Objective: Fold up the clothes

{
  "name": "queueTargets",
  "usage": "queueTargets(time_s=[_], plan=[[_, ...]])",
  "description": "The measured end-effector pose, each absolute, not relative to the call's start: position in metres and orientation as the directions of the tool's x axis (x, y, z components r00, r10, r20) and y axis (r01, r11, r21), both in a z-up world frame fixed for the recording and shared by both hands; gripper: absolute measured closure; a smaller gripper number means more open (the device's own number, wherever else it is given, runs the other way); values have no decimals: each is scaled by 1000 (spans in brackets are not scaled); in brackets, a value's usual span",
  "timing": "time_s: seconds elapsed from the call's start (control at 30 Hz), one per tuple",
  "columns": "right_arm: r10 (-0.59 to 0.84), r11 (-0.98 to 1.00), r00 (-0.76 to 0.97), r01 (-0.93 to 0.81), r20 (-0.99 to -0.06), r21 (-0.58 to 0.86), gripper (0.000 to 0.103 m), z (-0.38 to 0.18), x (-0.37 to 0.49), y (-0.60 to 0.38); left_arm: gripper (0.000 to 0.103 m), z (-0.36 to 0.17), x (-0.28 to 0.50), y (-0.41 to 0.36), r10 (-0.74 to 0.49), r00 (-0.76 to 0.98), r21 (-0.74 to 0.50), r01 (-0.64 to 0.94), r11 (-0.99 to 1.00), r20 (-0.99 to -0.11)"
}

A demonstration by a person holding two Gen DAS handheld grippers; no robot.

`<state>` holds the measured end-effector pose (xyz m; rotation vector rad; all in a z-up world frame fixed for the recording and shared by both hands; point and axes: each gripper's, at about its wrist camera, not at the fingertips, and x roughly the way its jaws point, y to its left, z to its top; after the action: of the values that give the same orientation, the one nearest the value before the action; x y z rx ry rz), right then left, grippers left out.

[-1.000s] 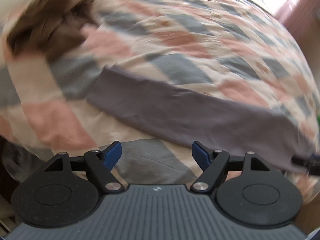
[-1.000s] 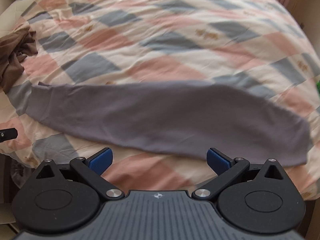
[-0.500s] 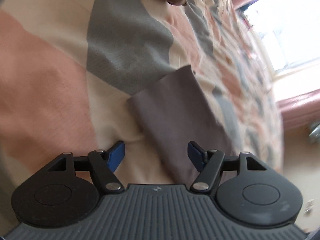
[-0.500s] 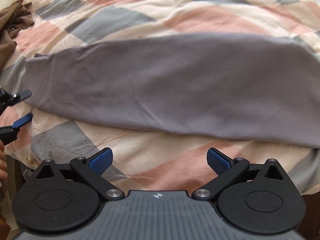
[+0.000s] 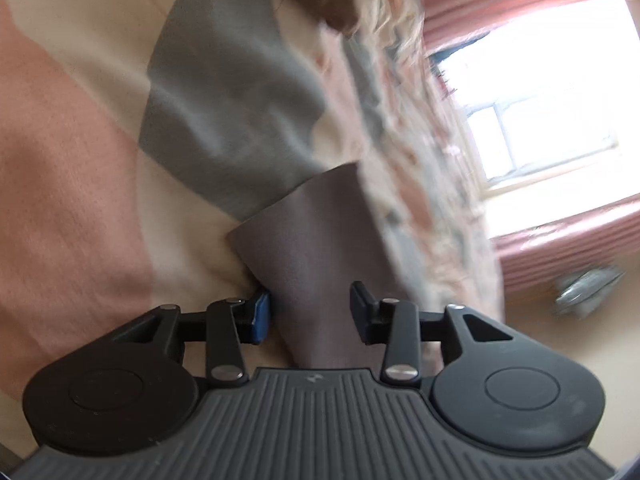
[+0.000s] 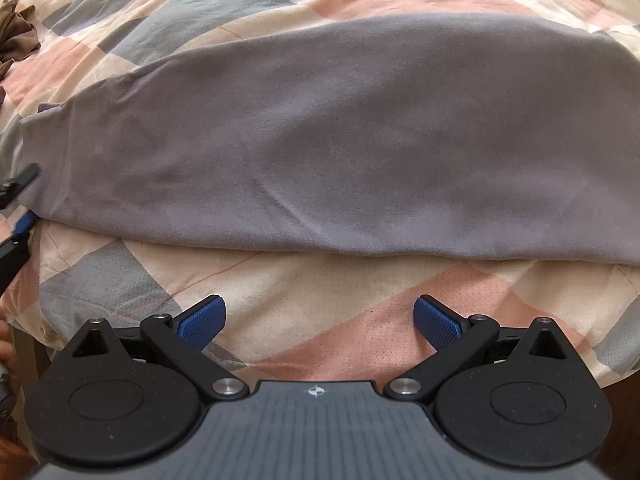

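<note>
Grey garment (image 6: 340, 136) flat on quilt (image 6: 320, 312), folded long; left gripper (image 5: 310, 312) fingers straddle its end, part-open; right gripper (image 6: 318, 320) wide, empty.

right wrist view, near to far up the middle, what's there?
Right gripper with jaws spread → bare checked quilt → grey folded garment lying across it → more quilt beyond.

Bare checked quilt (image 6: 320, 312) lay open ahead of right gripper (image 6: 318, 320), up to grey garment's (image 6: 340, 140) near edge. Left gripper (image 5: 310, 312) straddled garment end, fingers apart. Brown clothing heap (image 6: 16, 36) well clear, far left.
</note>
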<state>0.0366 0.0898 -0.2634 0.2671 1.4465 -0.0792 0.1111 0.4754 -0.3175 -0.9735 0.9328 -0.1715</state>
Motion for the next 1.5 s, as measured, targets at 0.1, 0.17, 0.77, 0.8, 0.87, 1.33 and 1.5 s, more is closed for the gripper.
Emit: queueTargets(time_s=[0.1, 0.17, 0.77, 0.8, 0.87, 1.33, 1.5], plan=[[111, 966, 131, 217, -985, 138, 0, -263, 34, 87, 56, -322, 114, 473, -526, 631, -796, -266, 544, -570], [114, 965, 140, 221, -984, 143, 0, -264, 33, 84, 55, -323, 116, 469, -529, 640, -804, -259, 535, -558], [94, 903, 341, 367, -935, 224, 2, -232, 12, 11, 95, -195, 119, 306, -568, 582, -354, 447, 821, -582], [87, 893, 370, 383, -925, 237, 2, -228, 9, 0, 95, -192, 113, 284, -604, 555, -339, 511, 790, -572], [82, 864, 432, 418, -898, 280, 2, -222, 3, -25, 94, -198, 100, 241, -664, 485, -322, 611, 723, -569], [395, 520, 650, 424, -649, 741, 38, -259, -30, -127, 77, -242, 45, 155, -659, 183, -299, 781, 548, -730], [492, 602, 572, 322, -657, 731, 51, -270, -5, -108, 82, -228, 73, 177, -593, 193, -270, 752, 602, -782]])
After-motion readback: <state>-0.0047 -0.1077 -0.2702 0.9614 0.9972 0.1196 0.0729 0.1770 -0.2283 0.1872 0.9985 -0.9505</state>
